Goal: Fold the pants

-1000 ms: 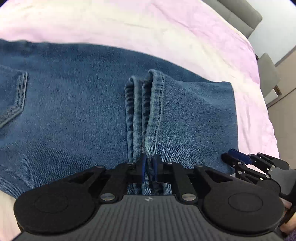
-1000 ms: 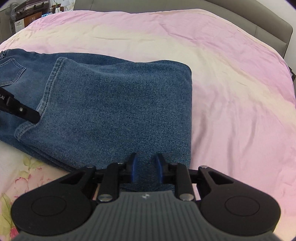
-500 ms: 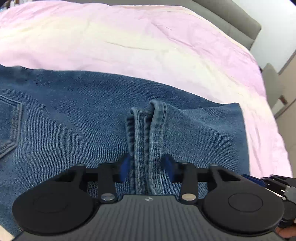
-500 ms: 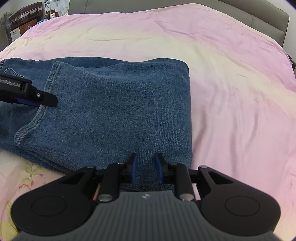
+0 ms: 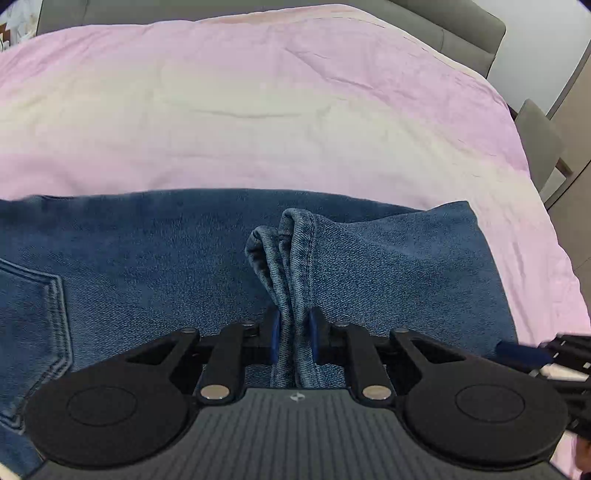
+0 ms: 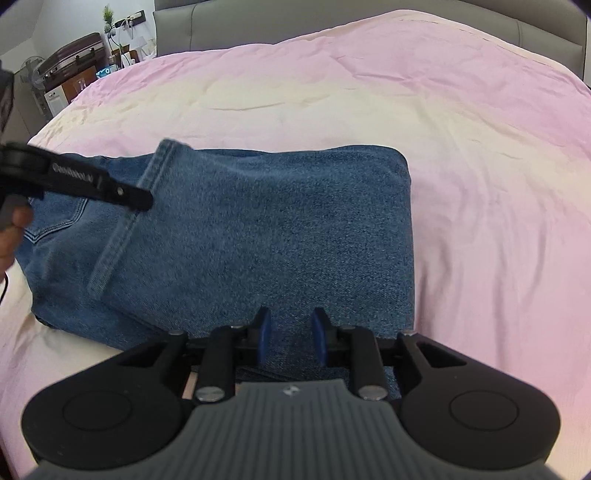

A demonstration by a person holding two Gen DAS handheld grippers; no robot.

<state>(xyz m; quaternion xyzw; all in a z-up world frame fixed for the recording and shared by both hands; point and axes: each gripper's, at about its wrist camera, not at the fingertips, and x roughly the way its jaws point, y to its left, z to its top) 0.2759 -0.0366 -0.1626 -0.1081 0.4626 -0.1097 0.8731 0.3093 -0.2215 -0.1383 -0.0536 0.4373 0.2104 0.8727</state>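
Left gripper [image 5: 293,338]: fingers clamped on bunched hem [image 5: 291,258] of jeans [image 5: 166,258]. Right gripper [image 6: 290,338]: fingers apart over the folded jeans' near edge, gripping nothing. Beyond the denim, pink bedspread [image 5: 258,110], then grey headboard [image 6: 332,9].

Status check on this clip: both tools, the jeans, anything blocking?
Left tool pinching the bunched leg hems. Right tool open over the folded jeans. Jeans on pink bedspread; nothing in the way.
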